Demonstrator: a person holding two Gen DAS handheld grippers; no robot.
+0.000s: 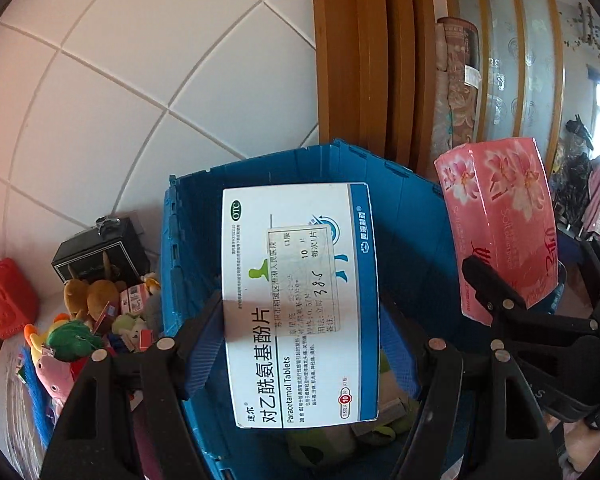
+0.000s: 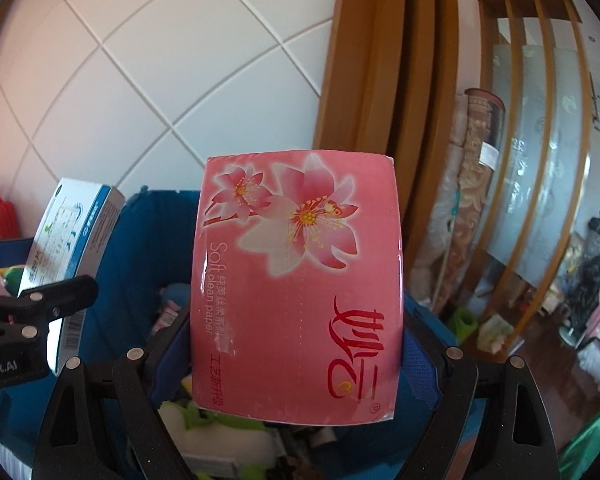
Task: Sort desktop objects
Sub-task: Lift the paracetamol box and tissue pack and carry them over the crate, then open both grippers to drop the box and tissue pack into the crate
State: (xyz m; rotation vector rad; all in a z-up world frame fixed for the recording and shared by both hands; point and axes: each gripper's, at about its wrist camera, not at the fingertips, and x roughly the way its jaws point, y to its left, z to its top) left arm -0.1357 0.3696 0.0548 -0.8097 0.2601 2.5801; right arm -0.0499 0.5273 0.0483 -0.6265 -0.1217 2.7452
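- Nearest the lens: white paracetamol box [image 1: 300, 304] pinched across its width in my left gripper [image 1: 300, 336], blue pads pressed on both long edges. Long axis runs straight out along the fingers.
- My right gripper [image 2: 296, 364] clamps the pink tissue pack [image 2: 298, 300] the same way, long axis forward, flower print facing the camera.
- Blue crate [image 1: 404, 216] sits directly below and ahead of both loads; its far wall rises behind them. Soft items already lie at the bottom.
- Both held things hang above the crate opening, side by side, tissue pack to the right, apart from the box.
- Judgement: release is straight down; neither arm is clearly nearer.
- Plush toys [image 1: 80, 320], black box [image 1: 100, 252], red case [image 1: 4, 300] remain outside, left of the crate.
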